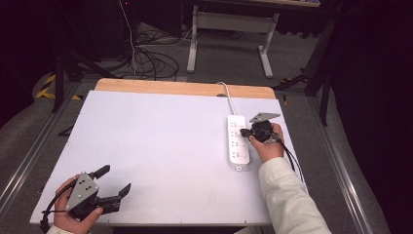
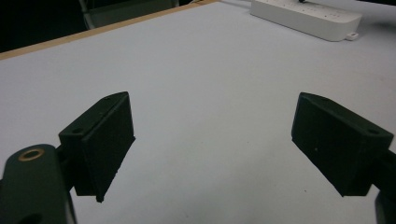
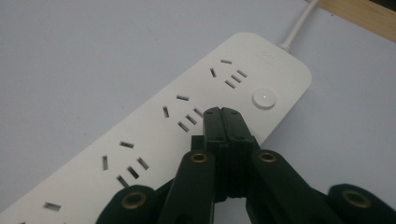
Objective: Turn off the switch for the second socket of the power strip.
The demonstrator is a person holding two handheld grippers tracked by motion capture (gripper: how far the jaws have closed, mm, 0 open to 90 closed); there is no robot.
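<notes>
A: Where's the power strip point(image 1: 238, 141)?
B: Far right of the table point(image 1: 146, 146). The right gripper point(image 3: 222, 112), jaws pressed together, hovers by its round button point(image 3: 263, 99).
A: The risk?
B: Slipping off, shoving the strip. The left gripper point(image 2: 210, 140) idles agape, near left.

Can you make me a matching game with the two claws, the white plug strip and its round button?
Things:
1. left claw
2. right claw
3. power strip
4. round button

States:
A. lying flat on the table's right side
B. wide open, nothing between
C. near the cord end of the strip
D. closed, tips over the strip

Pairs: 1-B, 2-D, 3-A, 4-C
</notes>
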